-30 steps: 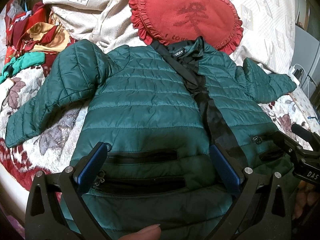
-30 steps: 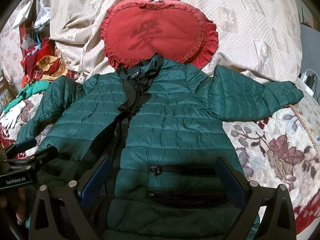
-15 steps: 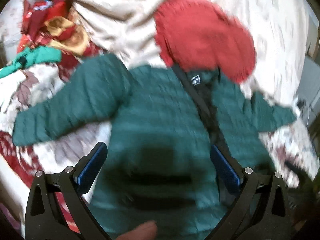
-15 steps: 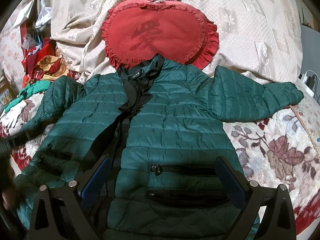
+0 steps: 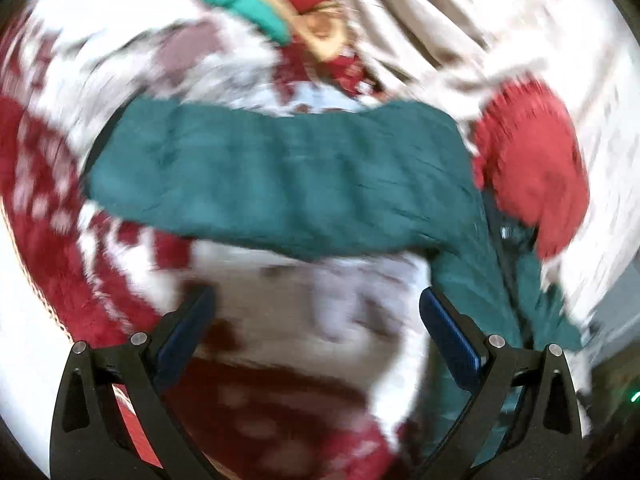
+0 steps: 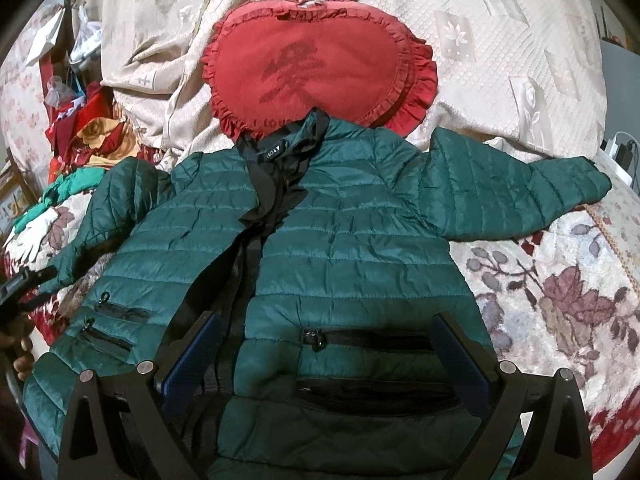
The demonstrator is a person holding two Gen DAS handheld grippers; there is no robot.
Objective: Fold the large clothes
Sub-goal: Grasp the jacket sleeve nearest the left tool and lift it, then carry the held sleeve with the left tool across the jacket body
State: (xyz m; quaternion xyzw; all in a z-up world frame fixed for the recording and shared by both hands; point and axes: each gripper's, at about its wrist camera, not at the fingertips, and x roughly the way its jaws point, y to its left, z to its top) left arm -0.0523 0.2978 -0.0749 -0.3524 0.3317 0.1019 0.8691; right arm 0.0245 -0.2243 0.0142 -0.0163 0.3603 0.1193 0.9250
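Your left view is badly motion-blurred; its left gripper (image 5: 316, 322), fingers apart and empty, has swung from the jacket body to over the sleeve (image 5: 276, 176) on the floral blanket (image 5: 304, 320). Your right gripper (image 6: 328, 356), fingers apart, stays over the green jacket (image 6: 344, 248) below the red cushion (image 6: 316, 68)

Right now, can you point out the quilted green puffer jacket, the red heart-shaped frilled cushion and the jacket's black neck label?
Quilted green puffer jacket (image 6: 360, 240): right wrist view, chest panel.
Red heart-shaped frilled cushion (image 6: 312, 64): right wrist view, centre face.
Black neck label (image 6: 273, 148): right wrist view, lettered patch inside collar.
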